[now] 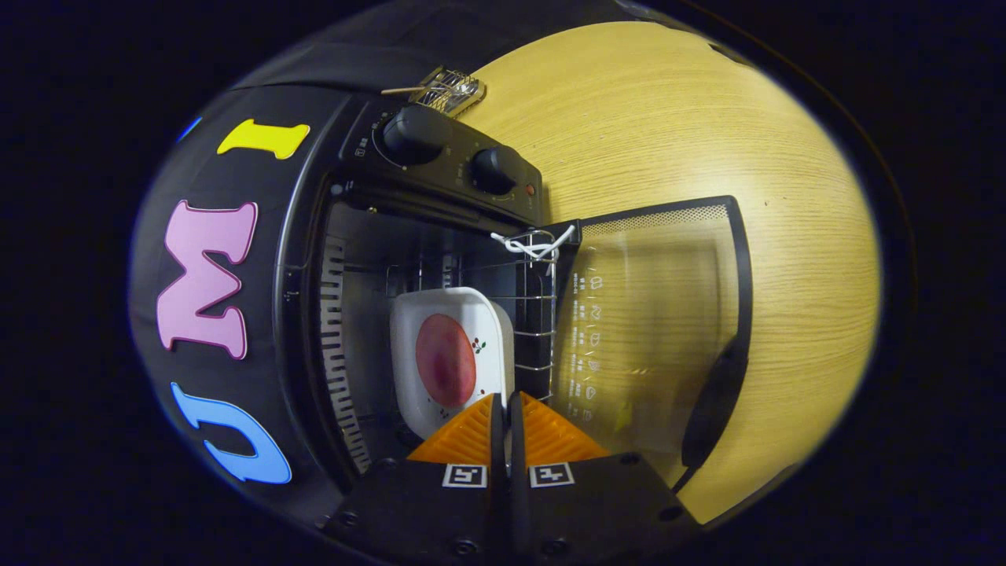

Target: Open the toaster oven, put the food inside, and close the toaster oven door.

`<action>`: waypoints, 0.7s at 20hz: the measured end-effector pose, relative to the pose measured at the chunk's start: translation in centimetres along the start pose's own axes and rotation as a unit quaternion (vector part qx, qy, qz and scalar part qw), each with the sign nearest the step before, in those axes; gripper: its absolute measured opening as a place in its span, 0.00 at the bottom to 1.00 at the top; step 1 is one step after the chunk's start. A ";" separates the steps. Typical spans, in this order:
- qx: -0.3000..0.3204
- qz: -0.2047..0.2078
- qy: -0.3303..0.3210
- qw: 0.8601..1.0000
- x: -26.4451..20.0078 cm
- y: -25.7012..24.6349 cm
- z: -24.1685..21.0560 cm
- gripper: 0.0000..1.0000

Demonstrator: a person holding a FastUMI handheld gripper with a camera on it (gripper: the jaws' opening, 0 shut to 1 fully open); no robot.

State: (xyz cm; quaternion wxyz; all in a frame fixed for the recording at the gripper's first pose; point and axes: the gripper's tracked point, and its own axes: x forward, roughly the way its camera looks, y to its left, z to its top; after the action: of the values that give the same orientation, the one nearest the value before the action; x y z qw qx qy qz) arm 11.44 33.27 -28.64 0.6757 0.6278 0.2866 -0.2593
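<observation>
Gripper view, plate (452,358) between hand-held gripper (507,405) fingers

Toaster oven (440,169), black, two knobs (415,134); the view is rolled sideways. Glass door (652,314) swung fully open, lying over the wooden table (676,118). Wire rack (530,314) inside, white string (534,248) tied at its corner. White square dish (452,358) on the rack, holding a round reddish slice of food (445,360). Gripper (507,409) fingers pressed together on the dish rim. Small wire holder (448,90) beyond the oven.
</observation>
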 end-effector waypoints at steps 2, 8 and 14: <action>0.008 0.021 0.012 1.000 0.1 0.8 -0.3 0.10; -0.036 0.039 0.058 0.997 -2.1 1.0 -1.6 0.76; -0.143 0.050 0.105 0.983 -5.8 -2.1 -1.2 0.98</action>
State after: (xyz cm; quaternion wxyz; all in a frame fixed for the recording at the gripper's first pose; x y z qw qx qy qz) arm 5.80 34.28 -26.04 0.7368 0.5620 0.3583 -0.1135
